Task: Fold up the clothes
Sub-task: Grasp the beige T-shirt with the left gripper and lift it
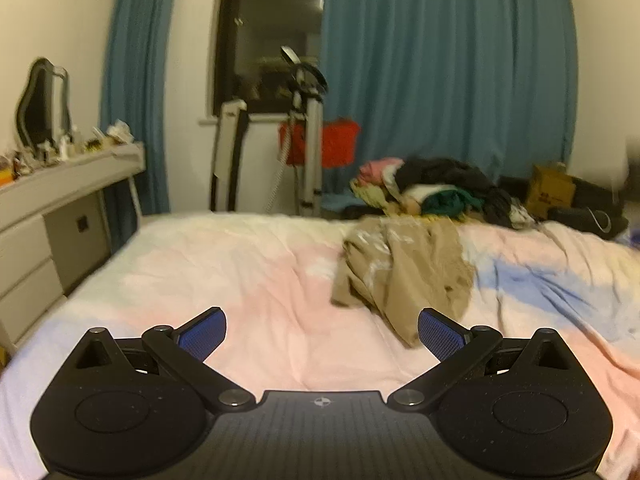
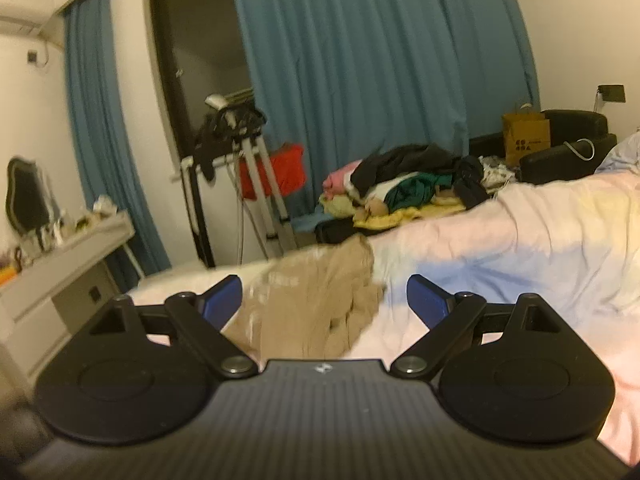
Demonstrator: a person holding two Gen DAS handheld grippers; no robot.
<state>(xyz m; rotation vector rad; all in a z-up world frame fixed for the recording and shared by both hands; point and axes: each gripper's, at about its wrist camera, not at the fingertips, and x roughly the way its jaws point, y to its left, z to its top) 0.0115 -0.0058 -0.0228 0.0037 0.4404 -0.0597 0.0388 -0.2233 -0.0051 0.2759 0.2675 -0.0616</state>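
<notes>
On the pastel bedspread (image 1: pixel 256 280), toward the middle of the bed, a beige garment (image 1: pixel 400 272) lies crumpled in a loose heap, with pale blotches on its upper folds. In the left wrist view it sits ahead and to the right of the left gripper (image 1: pixel 322 334), its lowest corner reaching down just beside the right blue pad (image 1: pixel 438 338); nothing is between the fingers, which stand spread wide over bare pink cover. In the right wrist view the same garment (image 2: pixel 320 304) lies directly ahead of the right gripper (image 2: pixel 324 300), filling most of the gap between its widely spread fingers, nearer the left pad (image 2: pixel 222 300); whether the pads touch the cloth cannot be told. Left of the garment the cover runs flat and bare to the bed's left edge, beyond which stands a white dresser (image 1: pixel 60 208) with small items on top. Right of it the cover is wrinkled, shading to blue and yellow. At the far edge sits a pile of mixed clothes (image 1: pixel 436 190), well apart from the fingers. Behind stand a tripod (image 1: pixel 308 128), blue curtains (image 1: pixel 440 60) and a brown paper bag (image 1: pixel 550 190).
</notes>
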